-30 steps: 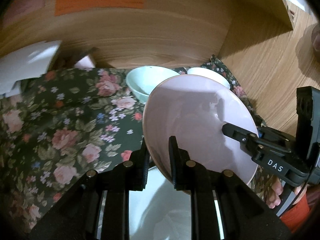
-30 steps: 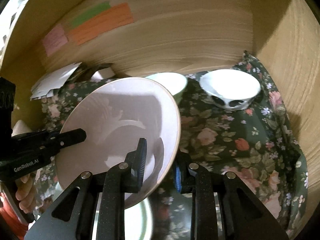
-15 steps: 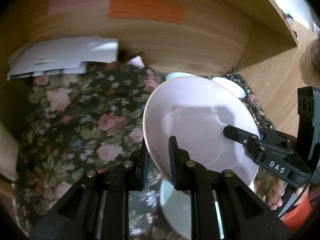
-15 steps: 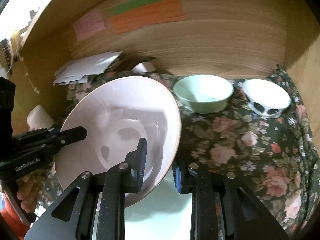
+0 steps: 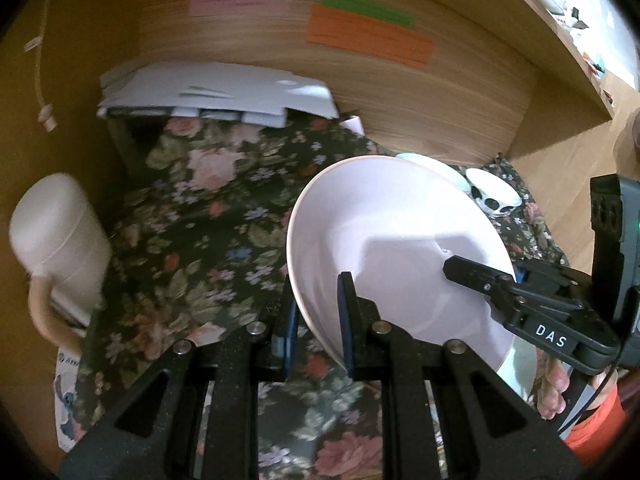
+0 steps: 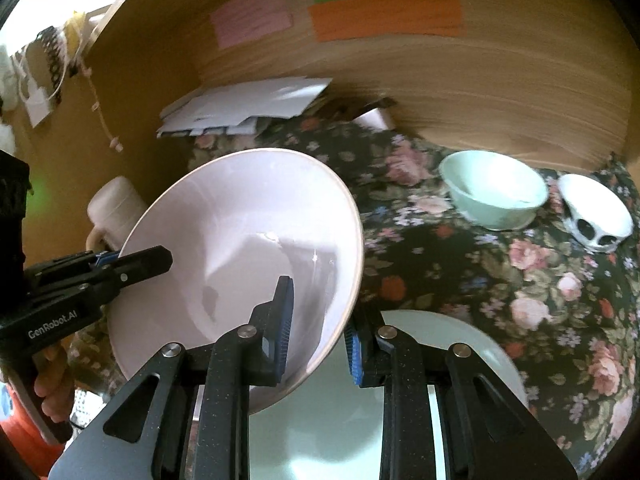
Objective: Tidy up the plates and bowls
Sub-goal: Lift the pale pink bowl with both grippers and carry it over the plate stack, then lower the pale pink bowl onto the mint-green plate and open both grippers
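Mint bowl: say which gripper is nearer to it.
Right. The right gripper grips the pink bowl on its rim facing the mint bowl. The left gripper grips the opposite rim, farther away.

Wooden desk surface (image 6: 500,92) with back panel; dark floral cloth (image 6: 500,280) spread over it; on the cloth, ahead and right of the right gripper: 1 mint bowl (image 6: 494,194), 1 white bowl with black spots (image 6: 596,216) just beside it; pale green plate (image 6: 440,360) directly below that gripper; white paper stack (image 5: 216,94) far ahead of the left gripper; cream mug (image 5: 60,236) to its left.
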The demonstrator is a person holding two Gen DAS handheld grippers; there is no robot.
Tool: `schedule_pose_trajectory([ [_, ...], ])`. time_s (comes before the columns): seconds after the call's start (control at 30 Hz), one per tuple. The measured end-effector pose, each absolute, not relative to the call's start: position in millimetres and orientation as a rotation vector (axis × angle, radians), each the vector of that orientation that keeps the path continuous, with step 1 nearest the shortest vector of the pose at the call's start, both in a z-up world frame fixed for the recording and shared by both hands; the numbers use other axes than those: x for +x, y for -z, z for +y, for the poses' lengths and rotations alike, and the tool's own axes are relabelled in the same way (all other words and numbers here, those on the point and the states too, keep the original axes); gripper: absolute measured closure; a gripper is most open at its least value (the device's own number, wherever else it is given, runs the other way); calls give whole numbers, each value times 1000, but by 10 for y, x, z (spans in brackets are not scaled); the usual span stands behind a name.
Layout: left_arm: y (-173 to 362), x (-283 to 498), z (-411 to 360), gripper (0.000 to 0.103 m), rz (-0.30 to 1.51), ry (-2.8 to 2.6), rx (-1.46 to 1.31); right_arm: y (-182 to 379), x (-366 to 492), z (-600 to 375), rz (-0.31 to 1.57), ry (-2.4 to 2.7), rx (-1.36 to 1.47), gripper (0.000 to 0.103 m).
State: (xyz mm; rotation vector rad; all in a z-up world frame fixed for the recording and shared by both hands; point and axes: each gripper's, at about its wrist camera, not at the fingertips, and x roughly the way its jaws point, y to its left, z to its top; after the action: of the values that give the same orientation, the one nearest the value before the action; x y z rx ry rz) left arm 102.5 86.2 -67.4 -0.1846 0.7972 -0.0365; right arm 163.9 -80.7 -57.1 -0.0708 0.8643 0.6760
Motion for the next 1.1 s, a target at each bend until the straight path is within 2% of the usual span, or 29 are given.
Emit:
schedule_pose_trajectory([
  [0.87, 1318, 748, 1371, 84, 896, -30, -289, 1145, 1684, -201, 1067, -765, -208, 82],
  [1.1, 1418, 731, 1411, 83, 908, -3, -297, 1178, 1680, -164, 1065, -761, -243, 81],
])
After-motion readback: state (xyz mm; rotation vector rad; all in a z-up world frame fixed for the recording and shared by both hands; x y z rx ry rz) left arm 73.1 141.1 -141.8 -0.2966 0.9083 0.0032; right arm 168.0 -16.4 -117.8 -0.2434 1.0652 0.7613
